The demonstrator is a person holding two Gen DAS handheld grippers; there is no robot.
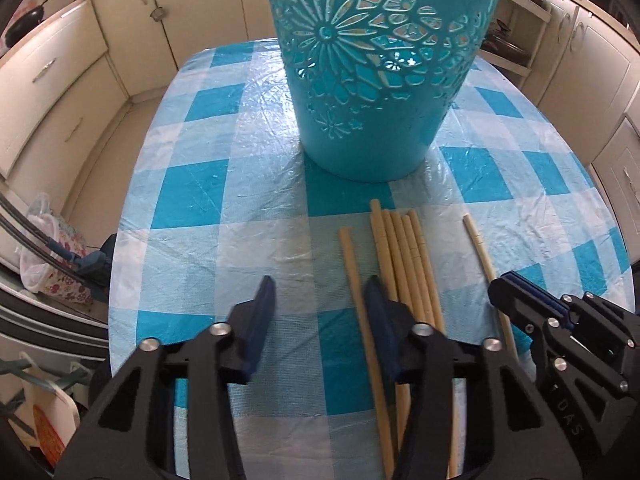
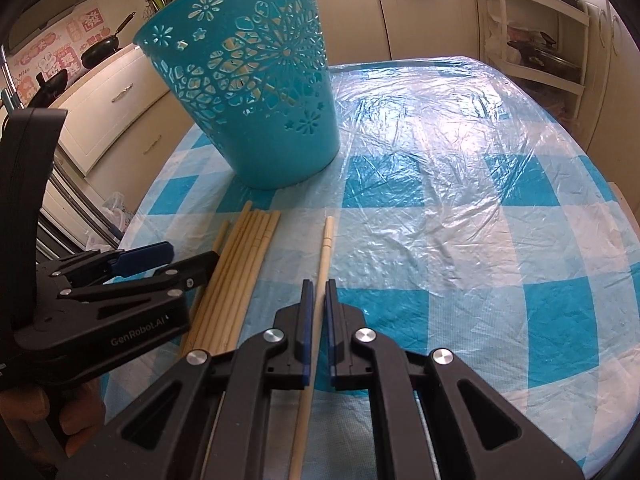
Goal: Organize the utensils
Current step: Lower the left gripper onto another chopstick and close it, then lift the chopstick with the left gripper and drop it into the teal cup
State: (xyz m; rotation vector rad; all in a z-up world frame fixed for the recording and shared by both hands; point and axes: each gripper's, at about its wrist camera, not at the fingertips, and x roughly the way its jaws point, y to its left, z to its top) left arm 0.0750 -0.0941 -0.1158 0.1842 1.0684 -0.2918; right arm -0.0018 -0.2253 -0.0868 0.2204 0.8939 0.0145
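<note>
A turquoise cut-out basket (image 1: 380, 64) stands upright on the blue checked table; it also shows in the right wrist view (image 2: 256, 92). Several wooden chopsticks lie in a bundle (image 1: 404, 256) in front of it, also seen from the right (image 2: 240, 272). One chopstick (image 1: 354, 272) lies just left of the bundle. A lone chopstick (image 2: 322, 276) lies apart to the right, also in the left wrist view (image 1: 482, 256). My left gripper (image 1: 320, 304) is open, its right finger over the bundle. My right gripper (image 2: 319, 300) has its jaws closed narrowly around the lone chopstick; the chopstick lies on the table.
The table (image 2: 460, 208) has a crinkled plastic cover. Cream kitchen cabinets (image 1: 60, 80) surround it. A shelf rack (image 2: 536, 40) stands at the far right. Bags (image 1: 52, 256) sit on the floor left of the table.
</note>
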